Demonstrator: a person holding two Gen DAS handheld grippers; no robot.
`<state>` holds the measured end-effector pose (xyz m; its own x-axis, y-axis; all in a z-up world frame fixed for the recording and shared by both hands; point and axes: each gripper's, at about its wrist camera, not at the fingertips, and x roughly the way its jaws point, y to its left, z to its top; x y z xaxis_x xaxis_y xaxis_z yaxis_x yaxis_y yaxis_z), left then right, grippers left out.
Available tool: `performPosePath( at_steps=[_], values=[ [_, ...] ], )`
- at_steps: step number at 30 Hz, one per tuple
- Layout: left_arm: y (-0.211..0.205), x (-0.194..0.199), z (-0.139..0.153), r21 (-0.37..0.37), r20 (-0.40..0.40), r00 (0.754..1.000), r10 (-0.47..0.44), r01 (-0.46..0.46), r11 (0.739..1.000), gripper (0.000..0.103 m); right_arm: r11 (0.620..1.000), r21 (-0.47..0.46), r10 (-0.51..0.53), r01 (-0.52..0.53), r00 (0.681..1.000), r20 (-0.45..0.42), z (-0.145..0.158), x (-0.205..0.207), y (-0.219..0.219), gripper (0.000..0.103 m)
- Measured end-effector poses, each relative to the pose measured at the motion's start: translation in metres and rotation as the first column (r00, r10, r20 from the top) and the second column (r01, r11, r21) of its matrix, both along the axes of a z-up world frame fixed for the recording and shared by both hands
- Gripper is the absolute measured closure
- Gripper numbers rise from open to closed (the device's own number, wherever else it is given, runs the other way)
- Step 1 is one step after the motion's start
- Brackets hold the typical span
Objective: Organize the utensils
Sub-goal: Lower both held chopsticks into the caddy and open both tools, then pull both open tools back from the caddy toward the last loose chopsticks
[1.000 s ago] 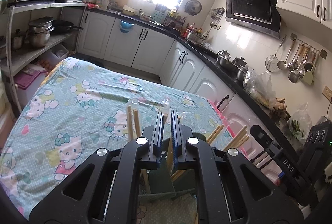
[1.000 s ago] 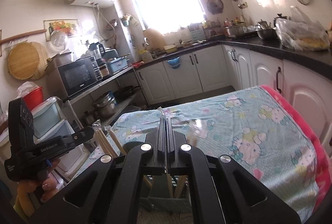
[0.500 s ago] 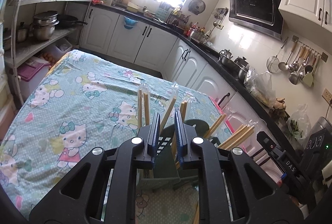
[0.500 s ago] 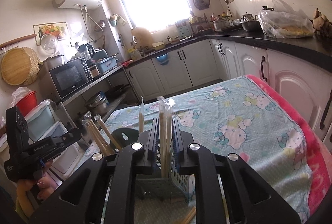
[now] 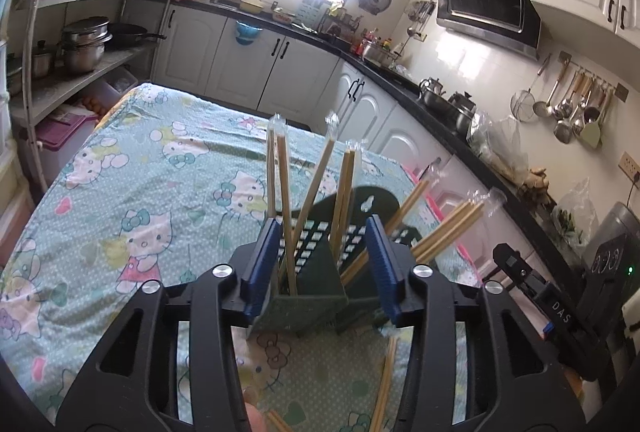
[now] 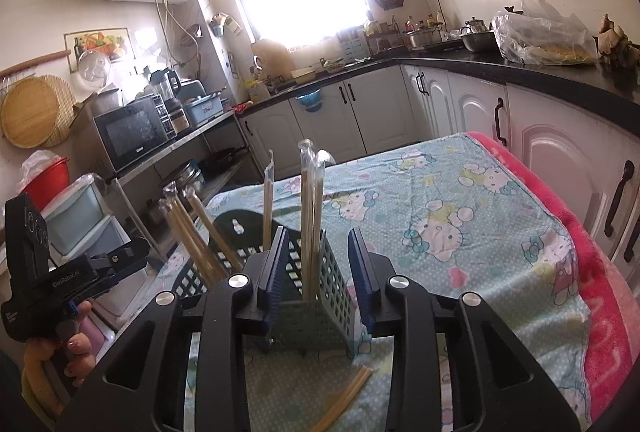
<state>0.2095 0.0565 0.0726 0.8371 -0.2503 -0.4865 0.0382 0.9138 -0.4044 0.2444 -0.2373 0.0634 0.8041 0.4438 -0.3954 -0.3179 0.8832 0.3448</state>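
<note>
Both grippers hang over the green slotted holder (image 5: 316, 272), jaws just opening, nothing pinched. L gripper (image 5: 324, 264): jaws part-open, wrapped chopstick pairs (image 5: 286, 207) standing between the pads w/o touching, long axis near upright, some leaning. R gripper (image 6: 318, 268): jaws also part-open, a wrapped pair (image 6: 310, 216) upright in the gap, not pressed. Holder sits on the cartoon-cat cloth (image 5: 132, 191), directly ahead of and below both. Still loose: chopsticks flat on the cloth (image 6: 344, 398), just in front of holder, below R gripper, long axis diagonal; also seen in L view (image 5: 386, 384). R looks nearer; judgement: next pickup is there, approach across the sticks.
</note>
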Motion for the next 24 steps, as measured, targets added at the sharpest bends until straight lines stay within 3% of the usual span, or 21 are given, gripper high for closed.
performPosePath(
  at_steps=[9, 21, 22, 24],
  values=[
    [-0.002, -0.015, -0.016, 0.013, -0.037, 0.999, -0.006, 0.007, 1.000, 0.055, 0.999, -0.034, 0.028, -0.029, 0.999, -0.040, -0.014, -0.015, 0.004, 0.064],
    [-0.001, -0.032, -0.029, 0.020, -0.069, 0.998, 0.005, -0.004, 1.000, 0.054, 0.997, -0.053, 0.056, -0.060, 0.997, -0.061, -0.024, -0.033, 0.007, 0.050],
    [-0.001, -0.033, -0.030, 0.021, -0.074, 0.997, 0.006, -0.005, 1.000, 0.039, 0.996, -0.056, 0.059, -0.063, 0.996, -0.064, -0.025, -0.034, 0.007, 0.050],
    [-0.001, -0.035, -0.033, 0.022, -0.078, 0.997, 0.009, -0.007, 1.000, 0.026, 0.996, -0.061, 0.063, -0.067, 0.995, -0.071, -0.028, -0.035, 0.007, 0.049]
  ],
)
